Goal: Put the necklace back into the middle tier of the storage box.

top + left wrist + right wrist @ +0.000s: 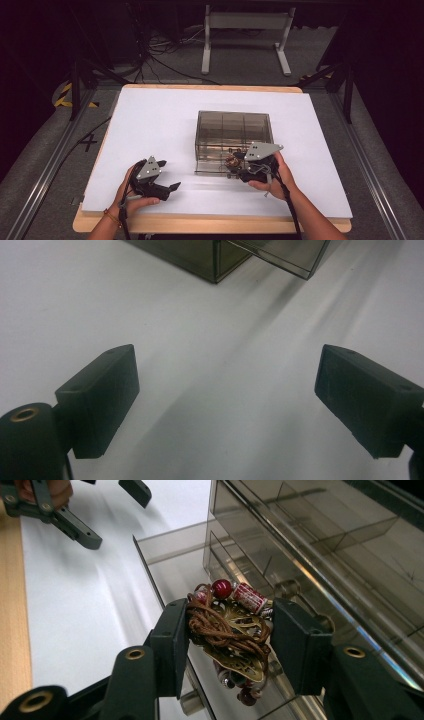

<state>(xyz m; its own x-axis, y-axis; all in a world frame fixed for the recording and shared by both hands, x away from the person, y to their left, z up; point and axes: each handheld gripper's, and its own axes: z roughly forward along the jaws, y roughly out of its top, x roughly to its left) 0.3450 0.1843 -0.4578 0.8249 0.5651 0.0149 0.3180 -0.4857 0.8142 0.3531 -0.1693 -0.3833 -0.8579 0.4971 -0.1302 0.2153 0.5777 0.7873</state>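
You have two grippers on one white tabletop (150, 120). Your right gripper (230, 630) clamps a single tangled bundle of brown cord, red beads and brass leaf charms (227, 625), holding it over the one pulled-out drawer (170, 565) at the near side of the smoky clear plastic organiser box (234, 132). Your left gripper (225, 400) rests near left, its jaws wide apart with nothing between them.
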